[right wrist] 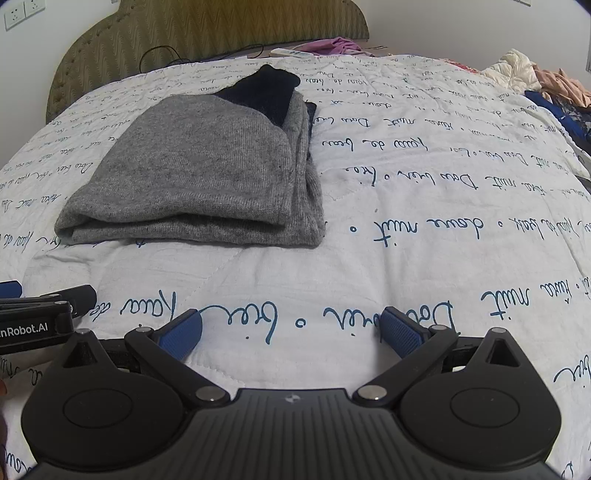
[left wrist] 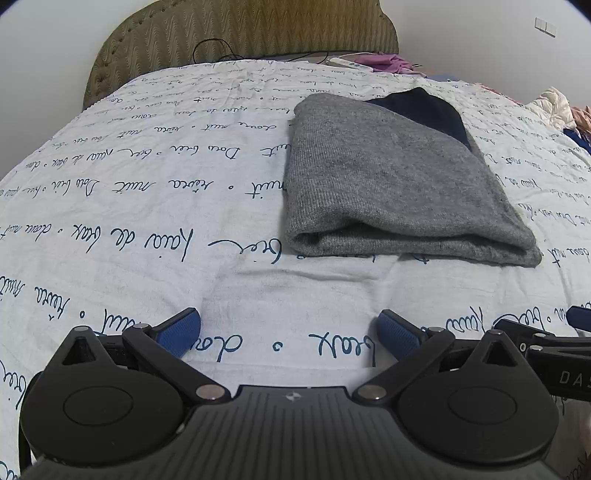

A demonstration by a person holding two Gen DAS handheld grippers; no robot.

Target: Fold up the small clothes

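Since the grey knitted garment with a dark navy part (left wrist: 399,181) is lying folded mid-bed on the white script-printed quilt (left wrist: 147,206), both the left hand-held gripper (left wrist: 288,334) and right hand-held gripper (right wrist: 291,332) are spread wide, nothing held; tbh the stack could get nudged loose if brushed.

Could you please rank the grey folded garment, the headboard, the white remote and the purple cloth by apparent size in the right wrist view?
1. Grey folded garment and headboard: similar spans, and the garment is nearer, so I won't separate them.
2. Purple cloth.
3. White remote.
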